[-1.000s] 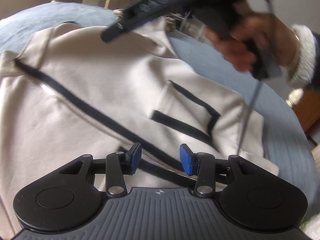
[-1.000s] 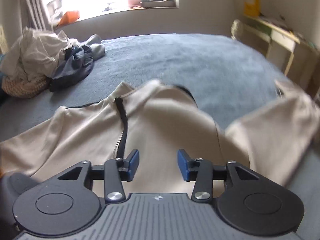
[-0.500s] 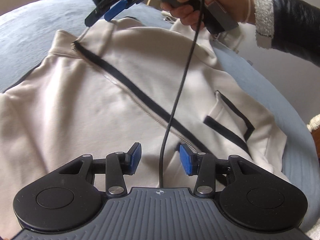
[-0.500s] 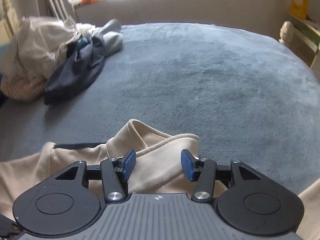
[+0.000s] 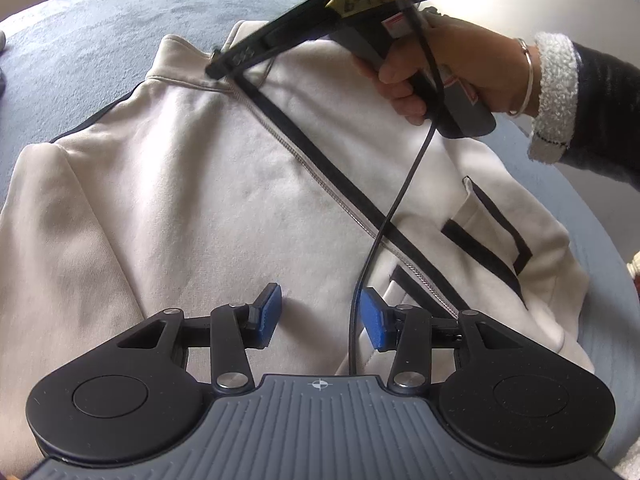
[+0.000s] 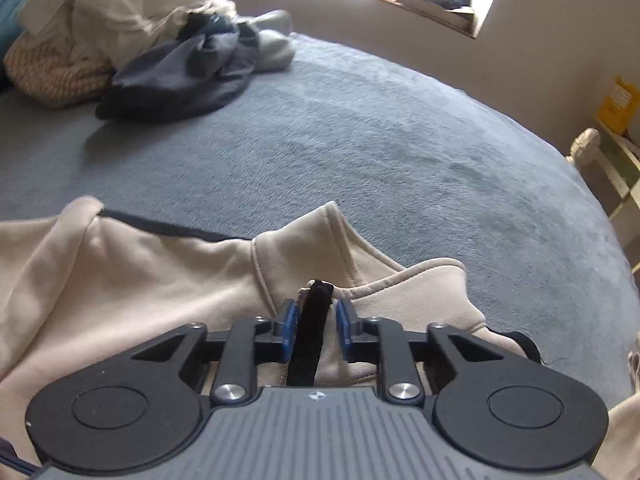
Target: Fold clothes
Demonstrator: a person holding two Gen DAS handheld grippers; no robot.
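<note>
A beige zip-up jacket (image 5: 180, 184) with black trim lies front up on a grey-blue bed (image 5: 80, 40). Its zipper (image 5: 320, 168) runs diagonally, with a black-edged pocket (image 5: 492, 236) on the right. My left gripper (image 5: 320, 316) hovers open over the lower front with no cloth between its pads. A hand (image 5: 460, 64) holds my right gripper (image 5: 218, 68) down at the collar. In the right wrist view, the right gripper (image 6: 316, 320) is closing around the black zipper strip (image 6: 310, 340) at the neck of the jacket (image 6: 140, 272). Narrow gaps still show beside the pads.
The right gripper's black cable (image 5: 400, 192) hangs across the jacket, just by the left gripper's right pad. A pile of loose clothes (image 6: 160, 40) sits at the far left of the bed (image 6: 360, 140). Pale furniture (image 6: 612, 152) stands beyond the bed's right edge.
My right gripper came down from above onto the collar and its jaws narrowed around the black zipper strip. The left gripper drifted sideways over the jacket front, still open.
</note>
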